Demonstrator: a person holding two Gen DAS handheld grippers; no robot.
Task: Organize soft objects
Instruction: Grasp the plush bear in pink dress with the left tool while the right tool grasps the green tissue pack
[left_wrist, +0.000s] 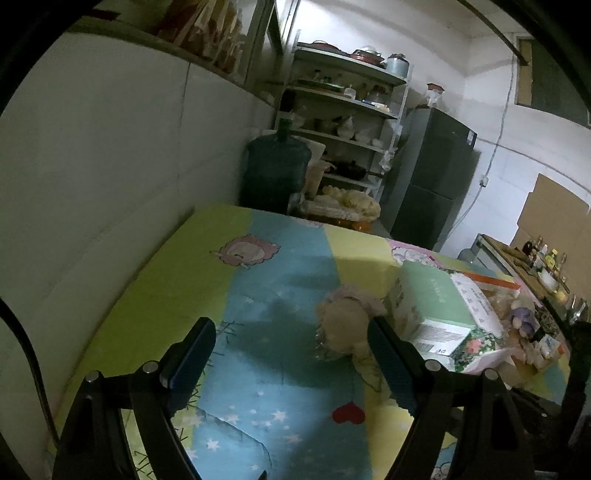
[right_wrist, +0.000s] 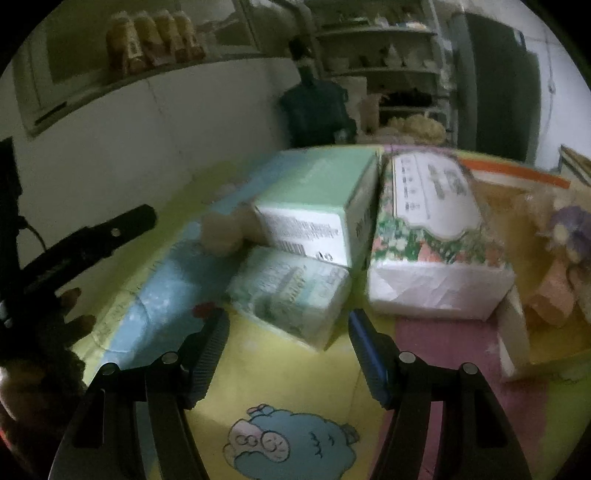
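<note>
The bright patchwork cartoon-print sheet (right_wrist: 303, 373) spreads under both tongs. Ahead of the right tongs (right_wrist: 288, 328), beyond and slightly right of its tips, stand the mint-green cardboard tissue box (right_wrist: 325, 192) and the flower-printed plastic-wrapped tissue pack (right_wrist: 432, 236), side by side and touching. Directly before those wide, empty jaws lies the small pale-green soft tissue pack (right_wrist: 291, 291), its long axis slanting from far left to near right, partly tucked under the green box. The left tongs (left_wrist: 291, 350), also wide and empty, have the cream plush doll with a frilly lilac collar (left_wrist: 343, 325) just inside the right finger. The right tongs look nearer the small pack; the left nearer the doll.
</note>
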